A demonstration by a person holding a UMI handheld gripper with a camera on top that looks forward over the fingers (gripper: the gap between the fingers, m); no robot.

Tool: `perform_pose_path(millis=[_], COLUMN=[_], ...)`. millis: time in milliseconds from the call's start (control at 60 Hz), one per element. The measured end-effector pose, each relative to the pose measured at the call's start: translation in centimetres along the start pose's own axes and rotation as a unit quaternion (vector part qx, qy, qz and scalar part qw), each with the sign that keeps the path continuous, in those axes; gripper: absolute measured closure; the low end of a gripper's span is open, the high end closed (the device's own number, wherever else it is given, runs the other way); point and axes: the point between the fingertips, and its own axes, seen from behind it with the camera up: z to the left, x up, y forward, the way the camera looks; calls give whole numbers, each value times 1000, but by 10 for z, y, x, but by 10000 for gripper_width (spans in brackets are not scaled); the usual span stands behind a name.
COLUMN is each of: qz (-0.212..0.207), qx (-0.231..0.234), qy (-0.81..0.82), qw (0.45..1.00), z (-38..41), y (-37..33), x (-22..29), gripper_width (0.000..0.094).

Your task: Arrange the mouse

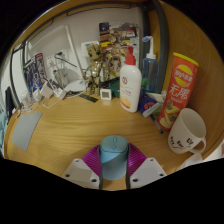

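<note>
Mug [187, 129] right of bottle [130, 84]

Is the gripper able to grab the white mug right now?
Probably not yet: the gripper looks shut on a blue-grey thing, so it's full. The white mug stands off to its right, nothing blocking it.

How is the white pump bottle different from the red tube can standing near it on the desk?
The white pump bottle is white with a red pump top, while the red tube can is red and yellow. The bottle narrows to a neck; the can is a plain cylinder. The bottle stands farther back, and the can stands just behind the white mug. Both are tall and stand on the wooden desk, beyond the gripper.
</note>
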Motion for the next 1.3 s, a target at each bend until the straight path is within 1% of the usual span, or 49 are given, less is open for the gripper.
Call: perform_pose_path(millis=[150,217,300,450,567,617,700,750,833,917,1050,1183,1200,1250,1300], qz=[8,-11,-56,-129,-161,-162,-153,-136,-106,-63,-7,21,25,38,27], qx=[-52,-63,-86,-77,-37,-22,10,26,45,56,66,62,61,59,56], qy=[-8,5,5,15,16,9,-4,-10,-25,-28,-38,-50,-50,-48,-46], qw=[999,998,995,989,986,986,988,990,993,996,997,997,997,996,997], z=[-1,12,34,110,195,231,293,329,375,413,448,460,460,460,459], y=[-5,-22,-52,-96,-106,-103,-85,-69,-39,-7,29,45,46,50,50], x=[10,38,94,191,232,240,230,219,184,145,82,41,37,24,24], gripper_width=[634,633,634,634,634,634,633,634,635,632,631,631,593,606,593])
